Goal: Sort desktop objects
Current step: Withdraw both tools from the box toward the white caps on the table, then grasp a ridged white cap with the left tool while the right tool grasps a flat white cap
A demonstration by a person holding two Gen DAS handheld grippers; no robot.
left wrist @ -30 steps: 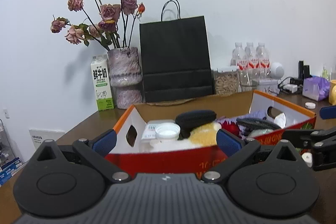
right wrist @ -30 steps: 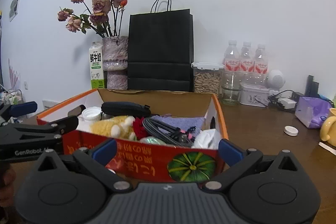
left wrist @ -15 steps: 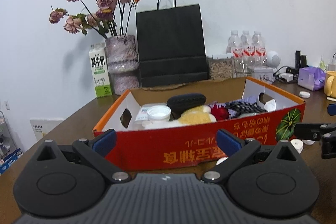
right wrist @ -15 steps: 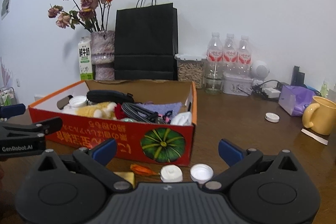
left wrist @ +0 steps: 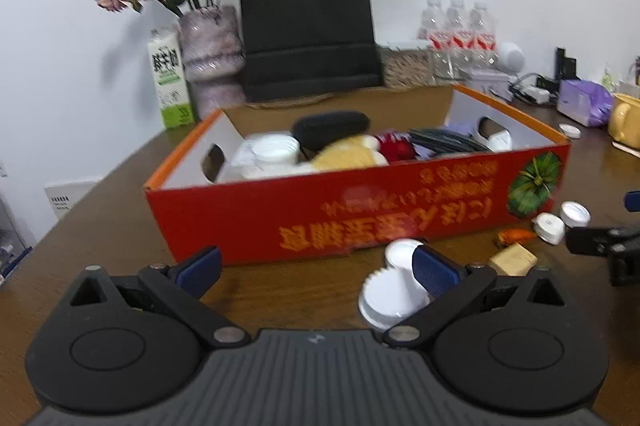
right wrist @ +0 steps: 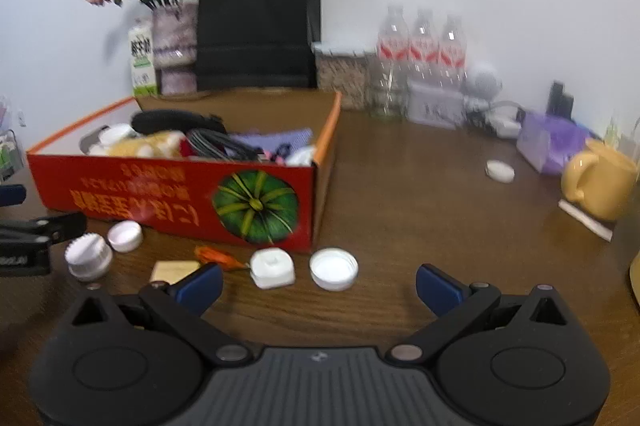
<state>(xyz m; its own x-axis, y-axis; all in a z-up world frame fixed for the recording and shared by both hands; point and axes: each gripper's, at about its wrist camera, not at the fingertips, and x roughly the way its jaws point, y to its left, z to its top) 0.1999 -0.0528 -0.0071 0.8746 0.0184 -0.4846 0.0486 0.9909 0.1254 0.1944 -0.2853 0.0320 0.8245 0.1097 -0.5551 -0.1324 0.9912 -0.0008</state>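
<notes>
Caps (right wrist: 334, 268) before the box (right wrist: 176, 194); mug (right wrist: 600, 186) far right.

A black paper bag (right wrist: 256, 22) stands against the white wall, flanked by a vase of dried roses (left wrist: 210, 54) and a green-and-white milk carton (left wrist: 168, 82). Three water bottles (right wrist: 422, 50) line the brown table's (right wrist: 420, 206) far edge near a yellow mug (right wrist: 600, 182).

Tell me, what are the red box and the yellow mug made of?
The red box looks like cardboard: thin folded walls, plain brown inside, matte printed outside with a green pumpkin picture. The yellow mug looks like glazed ceramic, with thick walls and a smooth, slightly shiny surface, though the blur leaves plastic possible.
</notes>
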